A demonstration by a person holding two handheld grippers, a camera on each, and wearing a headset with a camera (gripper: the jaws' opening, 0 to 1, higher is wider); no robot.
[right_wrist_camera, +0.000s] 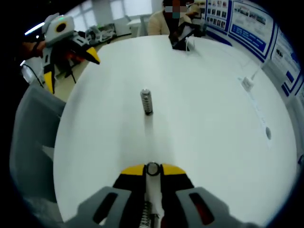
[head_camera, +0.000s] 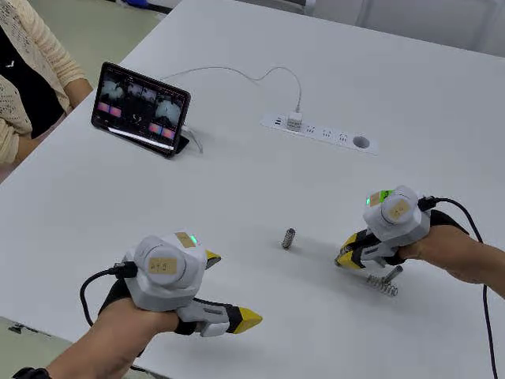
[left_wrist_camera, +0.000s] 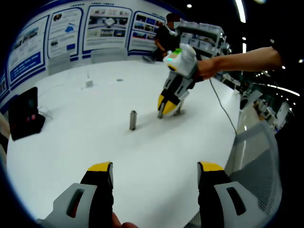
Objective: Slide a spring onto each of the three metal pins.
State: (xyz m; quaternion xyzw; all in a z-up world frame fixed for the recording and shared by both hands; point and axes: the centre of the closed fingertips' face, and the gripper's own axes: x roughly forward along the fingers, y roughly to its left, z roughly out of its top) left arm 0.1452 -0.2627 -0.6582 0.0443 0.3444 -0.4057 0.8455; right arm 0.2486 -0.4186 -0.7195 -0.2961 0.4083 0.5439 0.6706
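A metal pin wearing a spring stands upright mid-table, also in the left gripper view and the right gripper view. My right gripper is low over the table to its right, shut on a second metal pin whose round end pokes out between the yellow tips. A spring sits on that pin's rear part, behind the jaws. My left gripper hovers at the near left, open with nothing between its jaws. It faces the right gripper across the upright pin.
A tablet on a stand sits at the far left. A white power strip with a plugged-in cable lies at the back. A person sits at the table's left edge. The near table edge runs under my left hand.
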